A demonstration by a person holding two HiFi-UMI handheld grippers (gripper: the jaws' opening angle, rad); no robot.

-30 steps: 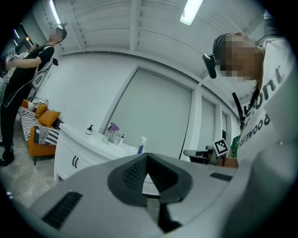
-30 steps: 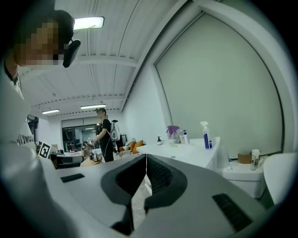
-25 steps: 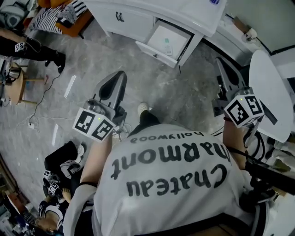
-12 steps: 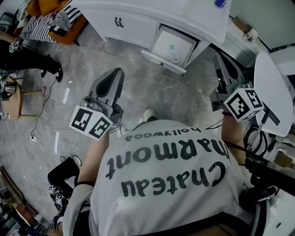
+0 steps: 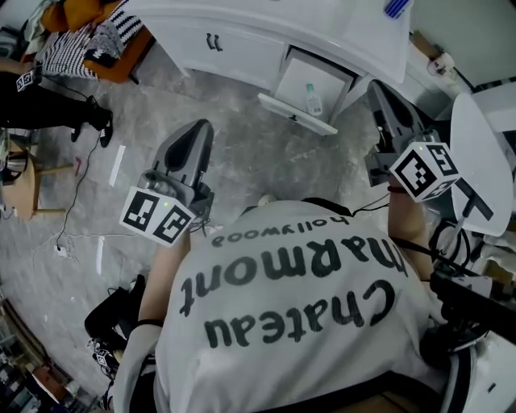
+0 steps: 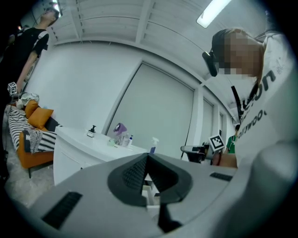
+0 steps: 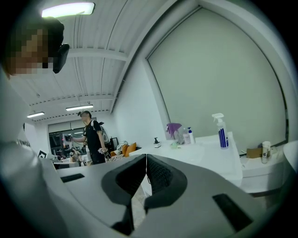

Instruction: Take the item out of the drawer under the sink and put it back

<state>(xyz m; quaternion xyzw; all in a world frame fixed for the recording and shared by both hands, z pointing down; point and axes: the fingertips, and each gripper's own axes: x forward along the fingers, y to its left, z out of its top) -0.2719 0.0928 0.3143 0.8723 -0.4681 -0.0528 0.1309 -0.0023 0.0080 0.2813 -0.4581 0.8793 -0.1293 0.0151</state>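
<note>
Small bottle [image 5: 314, 100] is lying in the open drawer [image 5: 298, 114] under the white surface [image 5: 322, 24]; it is probably light, stiff and slick, best pinched across its body. Left tool [image 5: 200, 133] and right tool [image 5: 379, 95] are hovering clenched and empty, well apart from it.

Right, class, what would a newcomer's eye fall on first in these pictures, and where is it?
The white shirt with big black lettering fills the head view's lower half. On either side, the left tool and right tool stick forward, each shut and empty. Ahead, an open drawer under the white counter holds a small bottle.
</note>
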